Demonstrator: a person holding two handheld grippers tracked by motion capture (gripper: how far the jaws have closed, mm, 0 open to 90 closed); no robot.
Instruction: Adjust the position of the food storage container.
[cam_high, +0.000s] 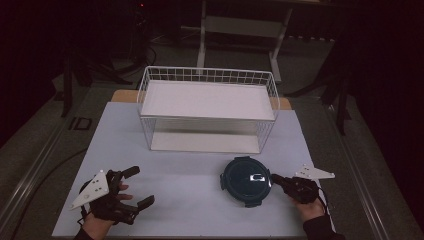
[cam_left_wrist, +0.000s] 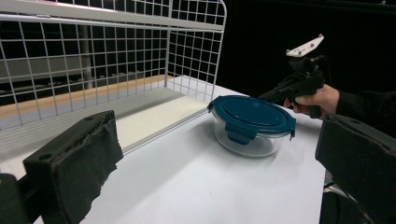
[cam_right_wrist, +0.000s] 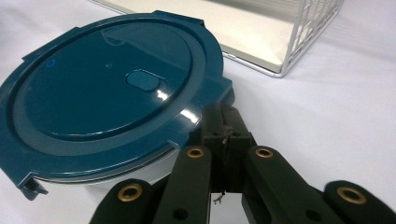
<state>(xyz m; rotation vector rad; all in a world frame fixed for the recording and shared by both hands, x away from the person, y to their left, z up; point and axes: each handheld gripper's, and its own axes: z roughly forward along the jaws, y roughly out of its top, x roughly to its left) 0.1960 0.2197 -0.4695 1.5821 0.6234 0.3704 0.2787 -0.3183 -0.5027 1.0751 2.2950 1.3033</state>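
A round glass container with a dark blue clip lid (cam_high: 245, 180) stands on the white table top at the front right. My right gripper (cam_high: 274, 177) lies level at its right side, jaws shut together, the tips touching the lid's side latch (cam_right_wrist: 219, 91). Nothing shows between the jaws in the right gripper view (cam_right_wrist: 223, 119). My left gripper (cam_high: 140, 186) rests at the front left, open and holding nothing, well apart from the container. In the left gripper view its foam pads (cam_left_wrist: 79, 158) frame the container (cam_left_wrist: 252, 116) and the right gripper (cam_left_wrist: 280, 93) behind it.
A white wire basket (cam_high: 207, 70) with a flat white shelf on top stands across the back middle of the table; its open front faces me. Bare table top (cam_high: 190, 195) lies between the two hands. The floor around is dark.
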